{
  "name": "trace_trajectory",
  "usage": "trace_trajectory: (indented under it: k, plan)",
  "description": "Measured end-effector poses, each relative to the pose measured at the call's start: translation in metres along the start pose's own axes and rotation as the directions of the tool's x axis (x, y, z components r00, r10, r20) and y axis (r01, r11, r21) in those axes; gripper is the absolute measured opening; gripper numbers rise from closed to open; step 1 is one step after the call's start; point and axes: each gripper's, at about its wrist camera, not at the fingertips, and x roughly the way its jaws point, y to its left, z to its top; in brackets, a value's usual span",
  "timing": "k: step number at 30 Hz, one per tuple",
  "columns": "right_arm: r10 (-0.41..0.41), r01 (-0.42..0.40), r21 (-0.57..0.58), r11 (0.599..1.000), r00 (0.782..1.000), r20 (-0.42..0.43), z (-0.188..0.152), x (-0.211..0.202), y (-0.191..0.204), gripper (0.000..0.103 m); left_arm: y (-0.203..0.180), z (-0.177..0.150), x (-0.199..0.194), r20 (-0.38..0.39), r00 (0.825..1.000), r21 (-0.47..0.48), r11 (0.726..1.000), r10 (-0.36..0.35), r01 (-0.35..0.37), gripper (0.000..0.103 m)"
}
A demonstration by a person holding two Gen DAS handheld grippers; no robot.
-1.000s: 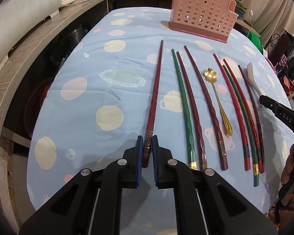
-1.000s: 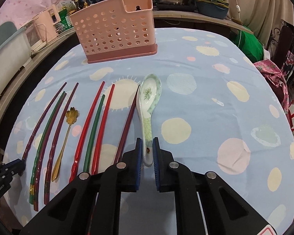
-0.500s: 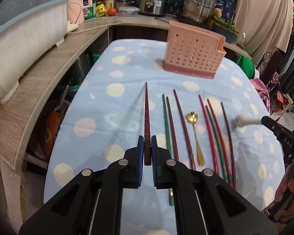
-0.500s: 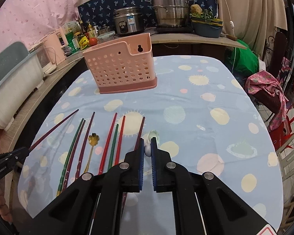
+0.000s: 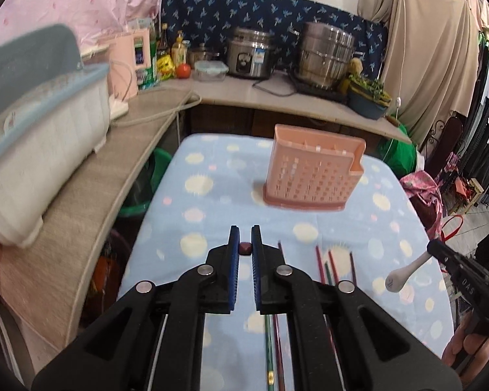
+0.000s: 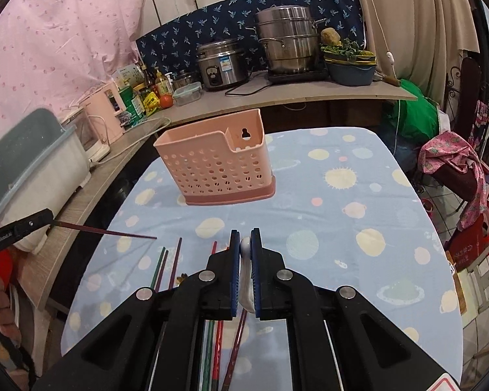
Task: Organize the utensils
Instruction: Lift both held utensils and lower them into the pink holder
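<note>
My left gripper [image 5: 245, 244] is shut on a dark red chopstick [image 5: 245, 248], seen end-on between the pads; in the right wrist view the chopstick [image 6: 107, 230] sticks out level above the table. My right gripper [image 6: 245, 246] is shut on a white ceramic spoon [image 6: 245, 270], whose handle end [image 5: 404, 275] shows in the left wrist view. Both are lifted above the table. A pink perforated utensil holder [image 6: 216, 164] stands upright at the table's far middle, also in the left wrist view [image 5: 313, 176]. Several red and green chopsticks [image 6: 166, 265] lie on the blue spotted cloth [image 6: 358, 202] below.
A wooden counter [image 5: 91, 195] runs along the left with a white dish rack [image 5: 39, 150]. The back counter holds a rice cooker [image 6: 221, 63], steel pots [image 6: 290, 40] and bottles. Pink cloth on a chair [image 6: 453, 163] sits right of the table.
Both grippers rose from the table and tilted up, lifting the dark red chopstick and the white spoon off the cloth. The view now shows the holder and the counters.
</note>
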Motion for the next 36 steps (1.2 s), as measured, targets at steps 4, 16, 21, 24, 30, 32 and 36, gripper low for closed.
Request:
trace_trajectory:
  k: [4, 16, 21, 24, 30, 32, 36]
  plan:
    - [0.022, -0.023, 0.008, 1.0, 0.999, 0.024, 0.023, 0.002, 0.001, 0.007, -0.006, 0.035, -0.003, 0.041, 0.999, 0.008, 1.0, -0.016, 0.015, 0.007]
    - [0.108, -0.113, 0.031, 0.993, 0.987, 0.119, 0.113, 0.031, 0.006, 0.007, -0.024, 0.151, -0.025, 0.239, 0.969, -0.016, 0.997, -0.065, 0.071, 0.007]
    - [0.138, -0.146, 0.041, 0.988, 0.978, 0.154, 0.15, 0.053, 0.007, 0.007, -0.035, 0.191, -0.032, 0.345, 0.934, -0.023, 0.994, -0.09, 0.105, 0.007]
    - [0.143, -0.152, 0.051, 0.987, 0.977, 0.158, 0.163, 0.069, 0.005, 0.007, -0.042, 0.207, -0.019, 0.38, 0.921, -0.018, 0.994, -0.089, 0.103, 0.007]
    - [0.148, -0.159, 0.077, 0.984, 0.981, 0.124, 0.167, 0.109, -0.005, 0.007, -0.048, 0.208, 0.031, 0.349, 0.934, -0.008, 0.996, -0.075, 0.083, 0.007]
    - [0.146, -0.155, 0.092, 0.984, 0.984, 0.103, 0.163, 0.123, -0.01, 0.007, -0.048, 0.204, 0.05, 0.329, 0.942, -0.008, 0.997, -0.07, 0.077, 0.007]
    - [0.142, -0.147, 0.11, 0.983, 0.988, 0.058, 0.152, 0.146, -0.017, 0.007, -0.046, 0.19, 0.086, 0.272, 0.96, -0.018, 0.997, -0.068, 0.076, 0.007]
